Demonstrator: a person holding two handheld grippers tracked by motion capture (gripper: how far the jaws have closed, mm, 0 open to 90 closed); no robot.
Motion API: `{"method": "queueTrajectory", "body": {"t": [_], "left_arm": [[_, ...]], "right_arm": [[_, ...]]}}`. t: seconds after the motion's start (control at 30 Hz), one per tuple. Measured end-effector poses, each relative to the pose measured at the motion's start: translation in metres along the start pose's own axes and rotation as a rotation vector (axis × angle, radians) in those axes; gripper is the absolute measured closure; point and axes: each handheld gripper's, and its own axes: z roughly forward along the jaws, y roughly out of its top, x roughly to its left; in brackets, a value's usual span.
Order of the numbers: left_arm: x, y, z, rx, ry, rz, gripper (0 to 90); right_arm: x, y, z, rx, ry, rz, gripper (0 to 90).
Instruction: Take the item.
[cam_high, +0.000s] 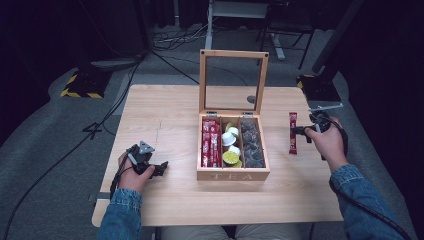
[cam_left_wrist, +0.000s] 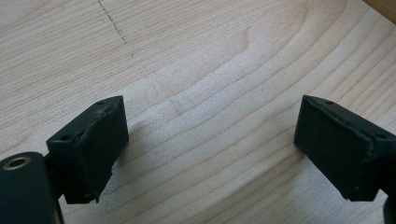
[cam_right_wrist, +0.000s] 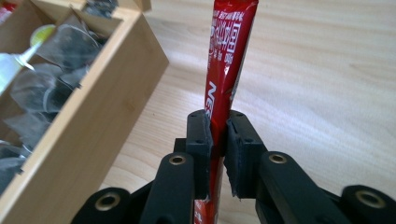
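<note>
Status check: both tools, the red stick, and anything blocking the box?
Left tool open over bare table. Right tool shut on red stick, right of box. Lid up, nothing blocking.

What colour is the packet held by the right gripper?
Red with white lettering; the packet shows best in the right gripper view.

high view: looking forward and down over the whole pale wooden table (cam_high: 165, 115) from the person's side | left gripper view: facing close down onto bare tabletop grain | right gripper view: looking close along its jaws, sharing with the high view the open wooden tea box (cam_right_wrist: 88, 116) and the red stick sachet (cam_right_wrist: 227, 60)
</note>
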Motion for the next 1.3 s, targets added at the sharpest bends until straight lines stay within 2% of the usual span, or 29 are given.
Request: {"method": "queueTrajectory", "body": {"t": [0.2, 0.33, 0.57, 0.63, 0.67, 0.7, 0.8, 0.9, 1.03, 1.3], "left_arm": [[0.0, 0.0, 0.0, -0.001, -0.001, -0.003, 10.2], [0.0, 0.001, 0.001, -0.001, 0.0, -0.005, 10.2], [0.0, 0.001, 0.001, -0.002, 0.0, -0.005, 10.2], [0.0, 0.001, 0.001, -0.002, 0.0, -0.005, 10.2], [0.0, 0.001, 0.001, -0.003, 0.0, -0.004, 10.2], [0.0, 0.001, 0.001, -0.003, 0.0, -0.003, 10.2], [0.001, 0.002, 0.001, 0.001, -0.001, 0.0, 10.2], [0.001, 0.002, 0.002, -0.001, 0.002, -0.006, 10.2], [0.001, 0.003, 0.003, 0.001, 0.004, -0.007, 10.1], [0.001, 0.006, 0.006, 0.0, 0.004, -0.006, 9.7]], "right_arm": [[-0.006, -0.009, 0.008, 0.039, 0.003, 0.035, 80.9], [-0.011, -0.017, 0.017, 0.062, 0.014, 0.082, 80.8], [-0.016, -0.029, 0.03, 0.099, -0.005, 0.119, 80.6], [-0.016, -0.031, 0.032, 0.096, -0.018, 0.13, 77.4], [-0.016, -0.032, 0.032, 0.093, -0.019, 0.134, 72.1], [-0.016, -0.032, 0.033, 0.086, -0.023, 0.132, 65.8], [-0.015, -0.031, 0.031, 0.054, -0.053, 0.1, 56.4], [-0.013, -0.028, 0.027, 0.003, -0.051, 0.085, 46.8], [-0.009, -0.02, 0.018, -0.063, -0.041, 0.046, 41.6], [0.004, -0.004, 0.0, -0.159, -0.023, -0.013, 39.0]]}}
